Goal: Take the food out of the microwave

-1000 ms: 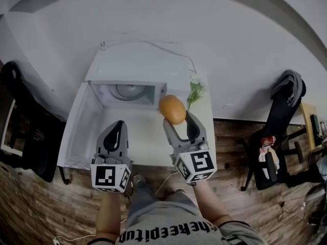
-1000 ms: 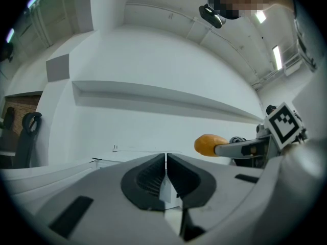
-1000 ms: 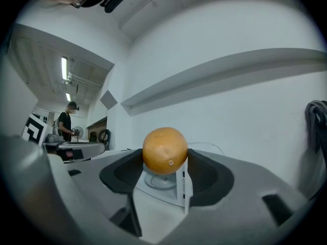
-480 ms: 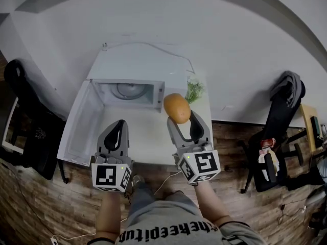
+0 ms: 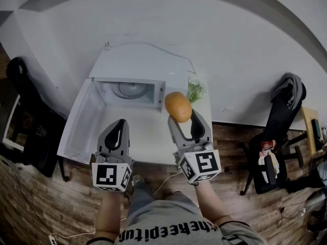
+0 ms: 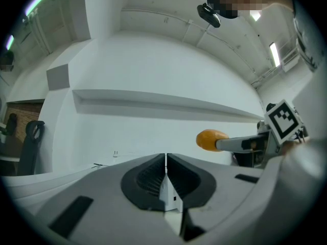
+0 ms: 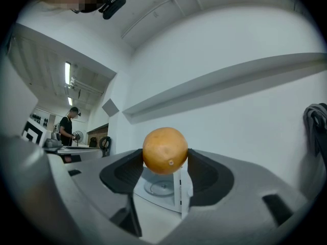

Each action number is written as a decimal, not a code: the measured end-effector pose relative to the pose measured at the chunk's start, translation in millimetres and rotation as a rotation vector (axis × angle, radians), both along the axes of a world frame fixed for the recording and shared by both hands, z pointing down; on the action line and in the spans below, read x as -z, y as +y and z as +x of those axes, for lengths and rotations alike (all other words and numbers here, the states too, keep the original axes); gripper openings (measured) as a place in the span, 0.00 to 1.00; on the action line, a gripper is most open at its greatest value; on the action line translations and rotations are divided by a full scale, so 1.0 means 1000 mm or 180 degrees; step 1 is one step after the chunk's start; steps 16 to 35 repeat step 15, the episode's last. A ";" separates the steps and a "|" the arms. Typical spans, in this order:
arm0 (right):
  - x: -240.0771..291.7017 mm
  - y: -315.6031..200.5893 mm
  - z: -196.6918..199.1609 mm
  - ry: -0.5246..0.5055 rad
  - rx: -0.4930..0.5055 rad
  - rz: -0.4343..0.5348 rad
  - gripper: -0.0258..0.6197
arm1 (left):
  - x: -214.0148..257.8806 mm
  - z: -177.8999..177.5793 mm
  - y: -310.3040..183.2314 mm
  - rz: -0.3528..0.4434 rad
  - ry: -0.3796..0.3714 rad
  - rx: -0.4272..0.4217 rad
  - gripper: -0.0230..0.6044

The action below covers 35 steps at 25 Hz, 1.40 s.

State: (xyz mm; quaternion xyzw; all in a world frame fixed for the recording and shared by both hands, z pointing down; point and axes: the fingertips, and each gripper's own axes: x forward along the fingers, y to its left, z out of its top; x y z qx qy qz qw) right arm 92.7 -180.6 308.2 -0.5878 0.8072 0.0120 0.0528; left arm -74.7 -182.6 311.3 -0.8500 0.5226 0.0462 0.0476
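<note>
A round orange fruit point(image 5: 178, 106) is clamped between the tips of my right gripper point(image 5: 180, 113), held in the air in front of the microwave's right end; the right gripper view shows the orange fruit point(image 7: 164, 150) pressed between both pads. The white microwave point(image 5: 143, 68) stands on the white table point(image 5: 145, 142) with its door point(image 5: 77, 125) swung open to the left and its glass turntable point(image 5: 130, 90) bare. My left gripper point(image 5: 118, 128) hovers over the table in front of the cavity, jaws together with nothing between them. The left gripper view also catches the orange fruit point(image 6: 210, 139) at right.
A green leafy bunch point(image 5: 194, 90) lies on the table right of the microwave. A power cord point(image 5: 153, 45) runs over the microwave's top. Dark chairs point(image 5: 283, 111) stand at the right and another dark chair point(image 5: 20, 116) at the left on the wooden floor. A white wall lies behind.
My right gripper has drawn the orange fruit slightly up and to the right, away from the microwave's opening. The left gripper has hardly shifted.
</note>
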 end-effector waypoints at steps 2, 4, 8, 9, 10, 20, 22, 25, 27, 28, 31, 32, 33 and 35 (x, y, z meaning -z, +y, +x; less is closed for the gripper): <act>0.001 0.000 0.000 0.0006 0.0011 0.0004 0.46 | 0.002 0.000 0.001 -0.0021 0.0001 0.0021 0.06; 0.003 0.000 -0.001 0.0014 0.0023 0.0012 0.46 | 0.001 0.000 0.001 -0.0006 0.0002 0.0021 0.06; 0.003 -0.001 -0.001 0.0010 0.0025 0.0029 0.46 | 0.005 -0.001 0.001 -0.0051 0.0006 0.0065 0.06; 0.003 -0.001 -0.001 0.0007 0.0028 0.0031 0.46 | 0.005 -0.001 0.000 -0.0062 0.0007 0.0076 0.06; 0.003 -0.001 -0.001 0.0005 0.0031 0.0032 0.46 | 0.005 -0.001 -0.001 -0.0061 0.0009 0.0081 0.06; 0.002 -0.004 -0.001 0.0021 0.0048 0.0016 0.46 | -0.009 -0.002 -0.006 0.0028 0.0030 0.0047 0.06; 0.002 -0.004 -0.001 0.0021 0.0048 0.0016 0.46 | -0.009 -0.002 -0.006 0.0028 0.0030 0.0047 0.06; 0.002 -0.004 -0.001 0.0021 0.0048 0.0016 0.46 | -0.009 -0.002 -0.006 0.0028 0.0030 0.0047 0.06; 0.002 -0.004 -0.001 0.0021 0.0048 0.0016 0.46 | -0.009 -0.002 -0.006 0.0028 0.0030 0.0047 0.06; 0.002 -0.004 -0.001 0.0021 0.0048 0.0016 0.46 | -0.009 -0.002 -0.006 0.0028 0.0030 0.0047 0.06; 0.002 -0.004 -0.001 0.0021 0.0048 0.0016 0.46 | -0.009 -0.002 -0.006 0.0028 0.0030 0.0047 0.06; 0.002 -0.004 -0.001 0.0021 0.0048 0.0016 0.46 | -0.009 -0.002 -0.006 0.0028 0.0030 0.0047 0.06; 0.002 -0.004 -0.001 0.0021 0.0048 0.0016 0.46 | -0.009 -0.002 -0.006 0.0028 0.0030 0.0047 0.06; 0.002 -0.004 -0.001 0.0021 0.0048 0.0016 0.46 | -0.009 -0.002 -0.006 0.0028 0.0030 0.0047 0.06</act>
